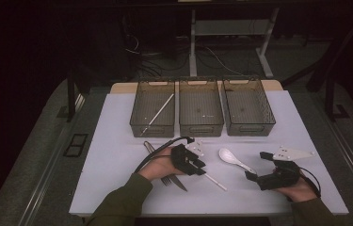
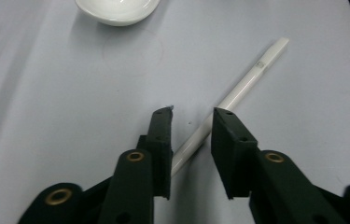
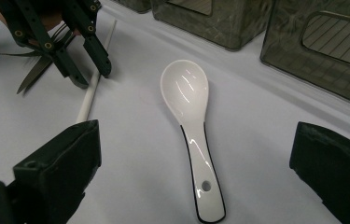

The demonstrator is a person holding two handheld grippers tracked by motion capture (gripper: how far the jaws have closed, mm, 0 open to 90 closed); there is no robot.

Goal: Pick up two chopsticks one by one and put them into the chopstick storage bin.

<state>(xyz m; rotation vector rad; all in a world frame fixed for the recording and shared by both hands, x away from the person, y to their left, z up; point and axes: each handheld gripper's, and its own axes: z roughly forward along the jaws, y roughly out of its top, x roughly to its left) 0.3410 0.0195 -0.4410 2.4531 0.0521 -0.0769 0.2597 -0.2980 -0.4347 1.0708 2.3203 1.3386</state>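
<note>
A white chopstick (image 1: 216, 182) lies flat on the white table. My left gripper (image 1: 201, 168) is open and straddles its near end. In the left gripper view the chopstick (image 2: 247, 84) runs between the two black jaws of the left gripper (image 2: 191, 114), with gaps on both sides. A white ceramic spoon (image 1: 233, 159) lies bowl-up to the right. My right gripper (image 1: 256, 165) stands wide open beside the handle. In the right gripper view the spoon (image 3: 186, 88) lies between and ahead of the right gripper (image 3: 196, 128). The left gripper (image 3: 93, 78) shows farther off over the chopstick (image 3: 88, 98).
Three clear bins stand in a row at the back: the left bin (image 1: 139, 127), the middle bin (image 1: 201, 128) and the right bin (image 1: 249, 129). The left one holds another white chopstick (image 1: 160, 112). A fork and a knife (image 1: 174, 181) lie under the left hand.
</note>
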